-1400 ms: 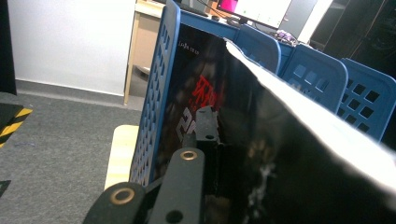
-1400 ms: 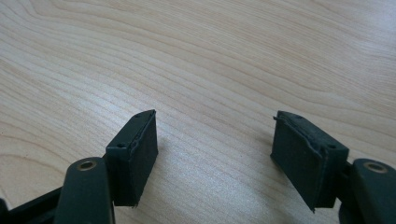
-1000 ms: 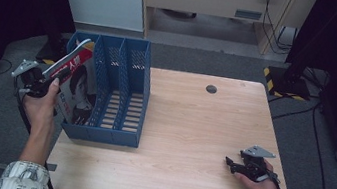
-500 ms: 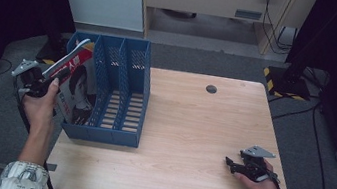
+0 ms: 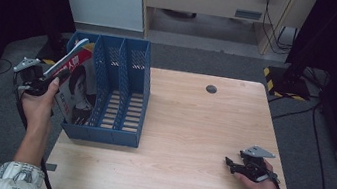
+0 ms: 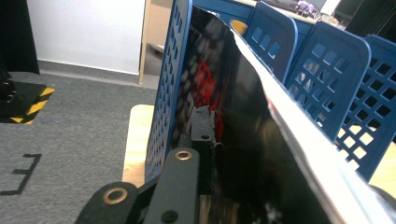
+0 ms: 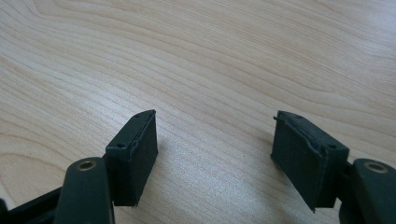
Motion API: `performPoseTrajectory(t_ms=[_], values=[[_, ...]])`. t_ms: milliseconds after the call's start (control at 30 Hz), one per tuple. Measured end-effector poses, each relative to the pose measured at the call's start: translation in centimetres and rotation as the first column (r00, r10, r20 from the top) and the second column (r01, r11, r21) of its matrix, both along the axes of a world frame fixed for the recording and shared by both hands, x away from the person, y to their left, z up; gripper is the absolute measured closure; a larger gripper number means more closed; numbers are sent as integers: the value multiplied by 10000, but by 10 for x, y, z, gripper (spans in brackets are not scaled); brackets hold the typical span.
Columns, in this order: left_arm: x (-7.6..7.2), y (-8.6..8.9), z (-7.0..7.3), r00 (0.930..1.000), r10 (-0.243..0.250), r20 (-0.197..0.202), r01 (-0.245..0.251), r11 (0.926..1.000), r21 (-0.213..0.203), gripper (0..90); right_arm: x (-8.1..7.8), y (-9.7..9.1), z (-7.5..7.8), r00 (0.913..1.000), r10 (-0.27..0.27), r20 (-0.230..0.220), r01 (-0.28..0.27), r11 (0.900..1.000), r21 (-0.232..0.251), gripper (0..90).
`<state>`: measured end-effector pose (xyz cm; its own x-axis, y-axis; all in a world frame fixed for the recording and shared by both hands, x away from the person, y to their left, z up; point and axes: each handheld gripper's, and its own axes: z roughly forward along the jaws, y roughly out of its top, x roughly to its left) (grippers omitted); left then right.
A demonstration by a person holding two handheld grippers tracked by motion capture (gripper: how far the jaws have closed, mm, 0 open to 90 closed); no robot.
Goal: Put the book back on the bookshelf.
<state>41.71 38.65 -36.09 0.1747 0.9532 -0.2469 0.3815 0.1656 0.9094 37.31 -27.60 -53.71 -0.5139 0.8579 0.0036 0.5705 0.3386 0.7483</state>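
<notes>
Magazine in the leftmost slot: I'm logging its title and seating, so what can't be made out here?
- Title: the magazine cover is too small in the high view, blurred and edge-on in the left gripper view.
- Bottom edge: hidden by the blue file rack wall, so seating is unclear.
- Grip: the left gripper has just been opening; pad contact is hidden by the magazine's glossy cover.
- Right gripper: tips too small in the high view.

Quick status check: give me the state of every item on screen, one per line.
magazine: tilted, lower end inside the leftmost slot of the rack, top sticking out.
file rack: upright at the table's left edge, other slots empty.
left gripper: pinching the magazine; jaws have just been easing open.
right gripper: open, nothing between the jaws, resting low over the table.
</notes>
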Motion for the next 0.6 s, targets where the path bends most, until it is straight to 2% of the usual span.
performPoseTrajectory(t_ms=[367, 500, 567, 600], values=[[1, 2, 8, 9997, -184, -174, 188, 9996, 228, 732, 0, 0, 0, 10000, 19, -11, -19, 10000, 3, 313], [3, 2, 16, 9999, -152, -82, 155, 9993, 327, 599, 0, 0, 0, 10000, 15, -22, -15, 10000, 9, 311], [3, 1, 21, 9999, -164, -54, 167, 9983, 555, 576, 0, 0, 0, 10000, 25, -8, -25, 10000, 5, 310], [3, -1, 28, 9998, -188, 38, 184, 9964, 826, 523, 0, 0, 0, 10000, 26, -21, -26, 10000, 21, 309]])
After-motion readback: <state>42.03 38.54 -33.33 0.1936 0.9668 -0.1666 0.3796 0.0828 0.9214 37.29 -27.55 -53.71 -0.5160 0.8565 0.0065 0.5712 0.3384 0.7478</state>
